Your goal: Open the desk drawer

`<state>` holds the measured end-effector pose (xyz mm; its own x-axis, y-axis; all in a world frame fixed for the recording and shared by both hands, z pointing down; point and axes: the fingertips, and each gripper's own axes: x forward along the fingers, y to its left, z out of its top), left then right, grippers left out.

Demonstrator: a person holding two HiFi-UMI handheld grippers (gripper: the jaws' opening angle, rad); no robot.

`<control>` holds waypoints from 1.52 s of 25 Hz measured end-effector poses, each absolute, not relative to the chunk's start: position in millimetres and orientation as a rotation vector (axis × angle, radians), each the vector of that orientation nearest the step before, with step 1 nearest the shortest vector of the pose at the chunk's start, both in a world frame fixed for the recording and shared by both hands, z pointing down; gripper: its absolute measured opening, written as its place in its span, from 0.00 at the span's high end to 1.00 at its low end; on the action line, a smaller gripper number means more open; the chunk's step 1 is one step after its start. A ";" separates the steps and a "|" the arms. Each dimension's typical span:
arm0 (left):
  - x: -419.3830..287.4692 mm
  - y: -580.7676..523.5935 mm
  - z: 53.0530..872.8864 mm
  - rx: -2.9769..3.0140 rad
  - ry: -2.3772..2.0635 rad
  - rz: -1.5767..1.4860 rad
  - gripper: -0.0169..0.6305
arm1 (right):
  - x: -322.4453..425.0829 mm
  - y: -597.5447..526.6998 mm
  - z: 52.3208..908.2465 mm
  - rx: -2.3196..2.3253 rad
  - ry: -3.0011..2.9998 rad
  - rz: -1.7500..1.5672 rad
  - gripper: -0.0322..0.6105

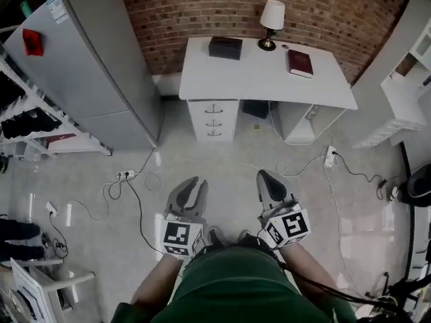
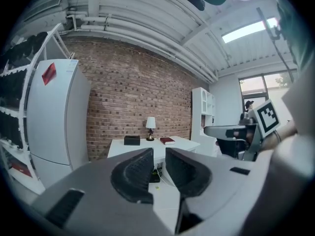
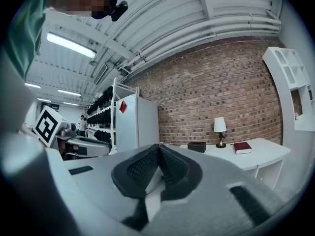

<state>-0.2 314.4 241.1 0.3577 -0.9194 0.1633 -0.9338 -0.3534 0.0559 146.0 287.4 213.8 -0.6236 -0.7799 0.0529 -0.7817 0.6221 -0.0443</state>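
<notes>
Grey left gripper (image 1: 194, 182), jaws slightly parted, and closed right gripper (image 1: 264, 175) point level, empty.

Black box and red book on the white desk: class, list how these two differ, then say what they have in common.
Colour: the black box is black, the red book dark red.
Place: in the head view the black box sits left of the lamp, the red book right of it.
Shape: the black box is blockier and taller, the red book flat and thin.
Shared: both are rectangular and rest on the desk near its back edge.
</notes>
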 end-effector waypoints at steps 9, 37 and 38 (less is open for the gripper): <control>-34.8 292.9 260.6 2.442 -1.641 0.177 0.86 | 114.9 269.2 227.7 1.365 -2.769 0.181 0.95; -51.0 62.5 305.6 2.336 -1.721 0.377 0.86 | 83.8 6.1 285.1 1.196 -2.808 0.301 0.95; -51.7 55.9 308.5 2.331 -1.724 0.385 0.86 | 83.2 -1.4 287.7 1.191 -2.809 0.304 0.95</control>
